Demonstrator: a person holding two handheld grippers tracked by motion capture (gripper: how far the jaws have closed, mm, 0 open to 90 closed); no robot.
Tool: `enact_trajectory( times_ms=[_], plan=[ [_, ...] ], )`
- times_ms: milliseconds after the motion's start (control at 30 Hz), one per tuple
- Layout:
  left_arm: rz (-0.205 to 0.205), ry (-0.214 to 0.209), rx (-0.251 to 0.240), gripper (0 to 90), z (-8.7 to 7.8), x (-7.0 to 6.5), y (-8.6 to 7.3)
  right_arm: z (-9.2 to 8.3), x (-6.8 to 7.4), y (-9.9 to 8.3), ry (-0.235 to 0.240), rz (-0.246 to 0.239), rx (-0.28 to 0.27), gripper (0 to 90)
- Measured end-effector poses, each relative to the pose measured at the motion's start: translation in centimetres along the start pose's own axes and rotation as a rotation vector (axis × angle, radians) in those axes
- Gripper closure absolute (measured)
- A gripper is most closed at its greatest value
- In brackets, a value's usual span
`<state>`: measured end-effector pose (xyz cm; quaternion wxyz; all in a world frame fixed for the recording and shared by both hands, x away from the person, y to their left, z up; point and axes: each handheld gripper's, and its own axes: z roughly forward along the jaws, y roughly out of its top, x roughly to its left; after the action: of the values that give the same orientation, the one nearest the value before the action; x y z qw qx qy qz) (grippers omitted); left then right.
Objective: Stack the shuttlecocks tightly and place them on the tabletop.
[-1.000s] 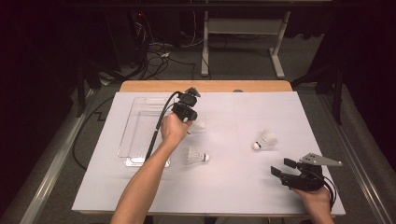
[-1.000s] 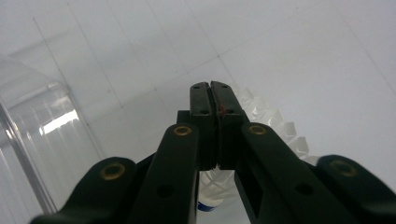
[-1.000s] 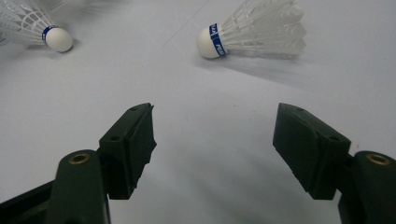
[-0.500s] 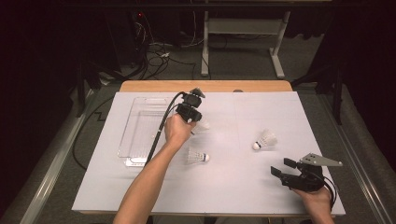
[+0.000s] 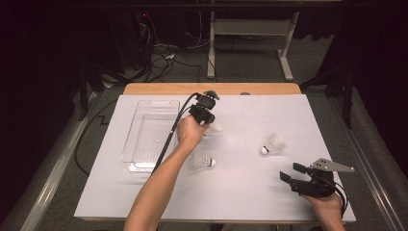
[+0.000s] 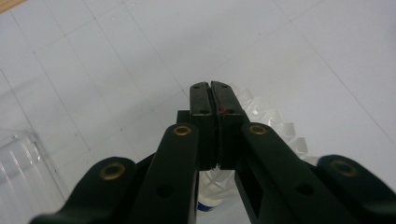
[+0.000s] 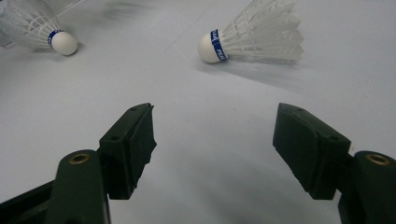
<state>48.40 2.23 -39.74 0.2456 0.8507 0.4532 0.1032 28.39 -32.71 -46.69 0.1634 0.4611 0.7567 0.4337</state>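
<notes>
Left tool (image 5: 208, 115) is raised over the white paper-covered counter (image 5: 240, 192), jaws pinched together on the feather skirt of a white feathered shuttlecock (image 6: 268, 123); the feathers fan out behind the black pads (image 6: 201, 100) and the blue-banded cork hangs below them. The clear plastic rectangular tray (image 5: 149, 132) lies at 9 o'clock of this tool, just beside it. A second white shuttlecock (image 5: 203, 161) lies on the counter at 6 o'clock of the left hand (image 5: 190, 132). Right tool (image 5: 288, 173) rests low near the counter's front right corner, jaws wide, nothing between them. A third white shuttlecock (image 5: 273, 144) lies at 11 o'clock of it, apart.
</notes>
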Motion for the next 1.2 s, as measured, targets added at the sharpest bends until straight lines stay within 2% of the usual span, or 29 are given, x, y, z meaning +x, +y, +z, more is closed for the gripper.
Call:
enact_trajectory(
  times_ms=[100,333,467,533,667,767,900,1033,1200],
  plan=[
    [0.001,0.007,-0.014,88.2,0.3,0.0,0.1,0.1,-0.1,0.0,0.003,-0.002,0.003,29.7],
    [0.032,0.045,-0.030,88.0,0.5,-0.2,0.1,0.1,0.0,0.0,0.003,-0.001,-0.001,29.6],
    [0.023,0.028,-0.033,87.7,0.9,-0.2,0.1,0.1,0.0,0.0,0.001,0.001,0.004,29.6],
    [0.033,0.038,-0.019,87.6,1.3,-0.3,0.1,0.2,0.0,0.0,0.002,0.001,0.005,29.6],
    [0.006,0.007,-0.021,87.3,1.8,-0.2,0.1,0.1,0.0,0.0,0.004,0.004,0.005,29.6],
    [0.026,0.012,0.005,87.0,2.3,-0.6,0.0,0.2,0.0,0.0,0.007,0.001,0.005,29.6],
    [0.035,0.013,0.007,86.1,2.6,-1.0,0.2,0.0,0.1,0.0,0.008,0.002,-0.001,29.6],
    [0.046,-0.002,0.006,85.8,3.0,-1.5,0.2,0.2,0.0,0.0,0.011,-0.001,0.005,29.6],
    [0.021,-0.038,0.008,83.5,3.3,-1.3,0.1,0.0,-0.1,0.0,0.010,0.000,0.000,29.5]
  ],
)
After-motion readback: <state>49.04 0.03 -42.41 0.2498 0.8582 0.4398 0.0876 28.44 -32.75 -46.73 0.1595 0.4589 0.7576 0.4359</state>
